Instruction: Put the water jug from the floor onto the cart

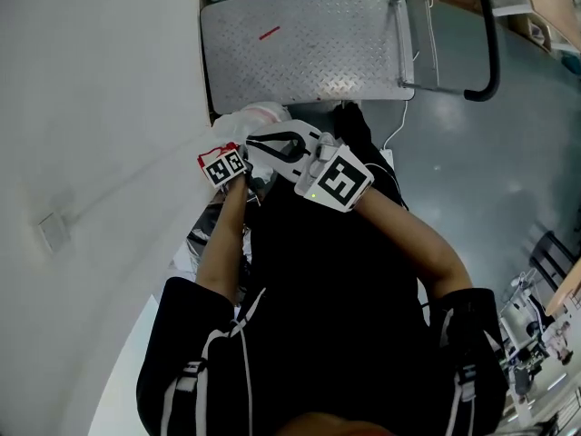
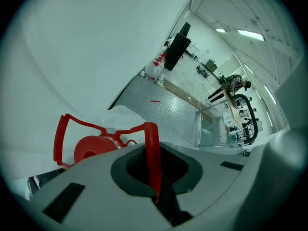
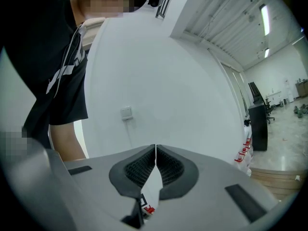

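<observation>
The water jug (image 1: 257, 116) is a clear bottle with a red cap (image 2: 89, 150) and a red carry handle (image 2: 150, 148). It hangs just short of the cart's near edge. My left gripper (image 1: 232, 174) points steeply down and is shut on the red handle, which runs between its pads (image 2: 154, 154). The cart (image 1: 309, 39) has a grey checker-plate deck and lies just beyond the jug in the head view. My right gripper (image 1: 259, 145) sits close beside the left one, aimed level at the white wall. Its jaws (image 3: 155, 158) are shut with nothing between them.
A curved white wall (image 1: 100, 107) stands close on the left, with a wall socket (image 3: 126, 112). The cart's black push handle (image 1: 490, 34) rises at its far right end. More red-capped jugs (image 2: 155, 67) stand by the wall beyond the cart. Grey floor (image 1: 481, 171) lies to the right.
</observation>
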`<state>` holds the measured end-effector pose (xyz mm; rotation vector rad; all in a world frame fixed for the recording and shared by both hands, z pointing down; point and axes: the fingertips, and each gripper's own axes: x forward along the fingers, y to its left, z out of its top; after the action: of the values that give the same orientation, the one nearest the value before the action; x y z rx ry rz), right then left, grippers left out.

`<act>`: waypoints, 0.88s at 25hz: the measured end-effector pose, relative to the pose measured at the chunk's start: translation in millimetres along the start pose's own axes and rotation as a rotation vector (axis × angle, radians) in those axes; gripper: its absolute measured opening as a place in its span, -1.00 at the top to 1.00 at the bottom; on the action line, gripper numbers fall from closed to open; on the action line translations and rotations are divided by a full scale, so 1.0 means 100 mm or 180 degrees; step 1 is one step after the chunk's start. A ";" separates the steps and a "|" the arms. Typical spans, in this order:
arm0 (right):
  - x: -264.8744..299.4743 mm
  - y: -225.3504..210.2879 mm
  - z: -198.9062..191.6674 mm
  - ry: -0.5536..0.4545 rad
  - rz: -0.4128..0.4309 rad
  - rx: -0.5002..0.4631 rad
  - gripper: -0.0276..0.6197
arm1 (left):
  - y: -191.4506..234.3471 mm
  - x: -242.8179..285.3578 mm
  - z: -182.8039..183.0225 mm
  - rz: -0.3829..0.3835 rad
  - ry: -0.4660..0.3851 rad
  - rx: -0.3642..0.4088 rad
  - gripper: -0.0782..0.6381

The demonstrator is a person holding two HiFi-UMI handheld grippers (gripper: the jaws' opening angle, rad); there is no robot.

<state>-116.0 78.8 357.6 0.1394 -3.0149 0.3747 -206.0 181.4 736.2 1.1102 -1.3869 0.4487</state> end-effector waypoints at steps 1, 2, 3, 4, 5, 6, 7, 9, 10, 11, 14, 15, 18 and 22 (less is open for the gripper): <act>-0.03 -0.02 0.02 -0.0016 0.0036 -0.0009 0.86 | -0.08 0.00 0.06 -0.0003 -0.0001 0.0027 0.70; -0.05 -0.04 0.04 -0.0031 0.0071 -0.0039 0.86 | -0.17 0.01 0.11 -0.0017 -0.0002 0.0060 0.70; -0.07 -0.06 0.07 -0.0045 0.0100 -0.0094 0.86 | -0.25 0.02 0.16 -0.0037 -0.0002 0.0091 0.70; -0.09 -0.08 0.12 -0.0066 0.0125 -0.0162 0.86 | -0.32 0.03 0.20 -0.0054 0.0004 0.0114 0.70; -0.12 -0.10 0.18 -0.0103 0.0151 -0.0223 0.86 | -0.39 0.04 0.23 -0.0061 0.0011 0.0127 0.70; -0.16 -0.15 0.25 -0.0153 0.0180 -0.0264 0.86 | -0.46 0.06 0.28 -0.0048 0.0012 0.0137 0.70; -0.22 -0.23 0.32 -0.0200 0.0215 -0.0289 0.86 | -0.55 0.08 0.34 -0.0014 0.0006 0.0143 0.70; -0.40 -0.47 0.46 -0.0263 0.0279 -0.0315 0.86 | -0.74 0.17 0.52 0.0089 -0.0006 0.0139 0.70; -0.50 -0.60 0.51 -0.0294 0.0299 -0.0323 0.86 | -0.84 0.23 0.61 0.0115 -0.0006 0.0128 0.70; -0.58 -0.69 0.54 -0.0330 0.0307 -0.0335 0.86 | -0.94 0.30 0.68 0.0101 -0.0008 0.0109 0.70; -0.73 -0.80 0.57 -0.0408 0.0282 -0.0353 0.86 | -1.16 0.43 0.82 -0.0079 -0.0055 -0.0017 0.70; -0.77 -0.84 0.59 -0.0423 0.0274 -0.0342 0.86 | -1.22 0.46 0.87 -0.0121 -0.0073 -0.0071 0.70; -0.93 -1.02 0.64 -0.0423 0.0284 -0.0280 0.86 | -1.47 0.62 1.07 -0.0151 -0.0091 -0.0168 0.70; -1.14 -1.29 0.63 -0.0344 0.0269 -0.0300 0.86 | -1.88 0.89 1.33 -0.0189 -0.0051 -0.0159 0.70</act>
<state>4.4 -52.6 314.7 0.0254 -3.1454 0.2389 -107.5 -44.2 727.7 1.1132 -1.3685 0.3613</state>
